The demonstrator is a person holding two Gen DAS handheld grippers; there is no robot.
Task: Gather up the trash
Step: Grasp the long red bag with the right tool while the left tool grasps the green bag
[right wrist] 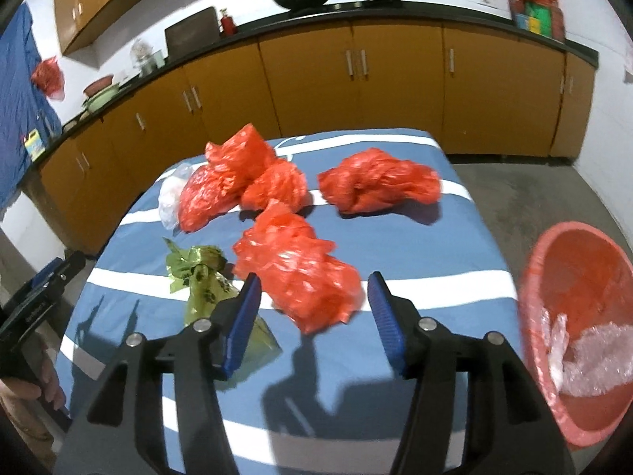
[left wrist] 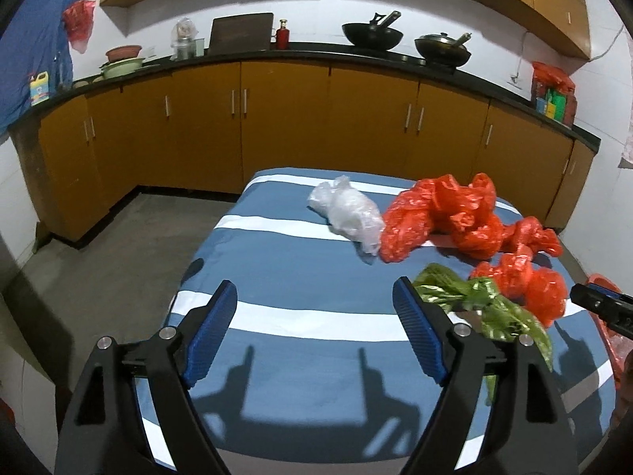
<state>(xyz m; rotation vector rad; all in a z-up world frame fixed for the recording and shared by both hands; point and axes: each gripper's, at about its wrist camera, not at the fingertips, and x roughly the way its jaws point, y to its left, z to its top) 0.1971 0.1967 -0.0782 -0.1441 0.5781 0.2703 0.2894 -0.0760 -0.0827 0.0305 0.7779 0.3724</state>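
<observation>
Several crumpled red plastic bags lie on a blue-and-white striped table (right wrist: 395, 245): a near one (right wrist: 300, 277), a far right one (right wrist: 379, 186) and a far left pile (right wrist: 237, 178). A green bag (right wrist: 205, 281) lies at the near left and a clear bag (left wrist: 348, 213) at the far left. My right gripper (right wrist: 314, 289) is open and empty, above the near red bag. My left gripper (left wrist: 316, 301) is open and empty over bare cloth, with the green bag (left wrist: 474, 301) by its right finger. A red basin (right wrist: 573, 316) holds clear plastic.
The basin sits off the table's right edge. Orange kitchen cabinets (left wrist: 277, 118) with a black counter run behind, with two woks (left wrist: 372, 33) on it. Concrete floor (left wrist: 99, 277) surrounds the table. The left gripper shows at the right wrist view's left edge (right wrist: 43, 289).
</observation>
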